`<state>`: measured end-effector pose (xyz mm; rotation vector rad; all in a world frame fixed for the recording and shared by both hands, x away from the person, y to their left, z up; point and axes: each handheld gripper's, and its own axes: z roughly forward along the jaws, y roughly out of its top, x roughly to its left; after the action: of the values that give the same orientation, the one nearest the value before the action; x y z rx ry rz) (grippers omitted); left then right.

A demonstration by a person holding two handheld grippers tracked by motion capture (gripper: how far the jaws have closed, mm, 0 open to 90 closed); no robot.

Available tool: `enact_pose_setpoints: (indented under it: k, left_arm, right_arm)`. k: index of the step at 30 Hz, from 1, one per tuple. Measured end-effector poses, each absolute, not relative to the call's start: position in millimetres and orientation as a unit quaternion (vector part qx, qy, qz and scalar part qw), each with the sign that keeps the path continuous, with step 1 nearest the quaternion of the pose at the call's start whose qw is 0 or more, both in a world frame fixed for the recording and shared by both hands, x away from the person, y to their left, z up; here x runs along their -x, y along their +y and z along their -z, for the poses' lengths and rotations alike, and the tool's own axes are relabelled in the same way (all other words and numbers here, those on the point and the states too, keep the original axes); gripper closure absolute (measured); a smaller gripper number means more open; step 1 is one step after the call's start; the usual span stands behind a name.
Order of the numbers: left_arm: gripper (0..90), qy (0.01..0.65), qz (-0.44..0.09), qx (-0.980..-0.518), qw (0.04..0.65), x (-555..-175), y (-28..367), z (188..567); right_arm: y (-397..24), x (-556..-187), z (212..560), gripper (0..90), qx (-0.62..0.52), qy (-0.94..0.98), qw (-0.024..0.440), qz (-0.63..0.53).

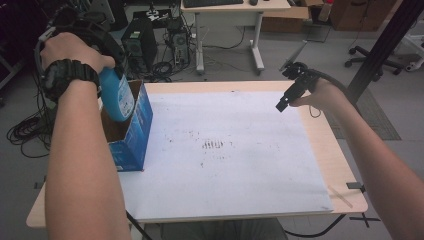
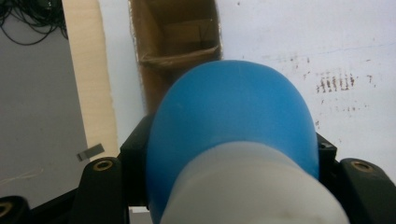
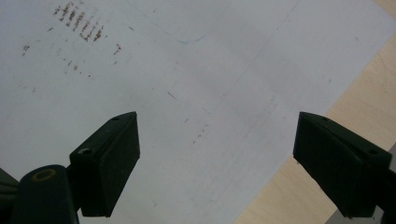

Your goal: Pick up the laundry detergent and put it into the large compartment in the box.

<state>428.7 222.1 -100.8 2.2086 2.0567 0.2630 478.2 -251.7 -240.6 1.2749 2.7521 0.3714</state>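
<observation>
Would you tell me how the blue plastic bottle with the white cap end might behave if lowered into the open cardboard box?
The blue plastic bottle looks smooth and rounded, so it may slip or roll. The open cardboard box looks light, so it might shift or tip. The left gripper is clamped on the bottle.

Clamped between the black jaws of the left gripper (image 2: 229, 186): a rounded blue plastic bottle (image 2: 233, 116) with a white lower band. Directly beyond it, an open brown cardboard box (image 2: 177, 42), standing on a white speckled sheet (image 2: 317, 42) over a pale wooden table (image 2: 88, 79).
</observation>
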Motion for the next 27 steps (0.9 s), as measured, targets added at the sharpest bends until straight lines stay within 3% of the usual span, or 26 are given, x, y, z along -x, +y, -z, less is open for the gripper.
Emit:
enact_pose_setpoints:
  k: [27]
  left_arm:
    - [38.3,0.686,-0.09,-0.72,0.05,-423.3,243.9,114.2]
  right_arm:
    - [-254.5,-478.3,242.5,14.5,-0.419,0.899,0.042,-0.122]
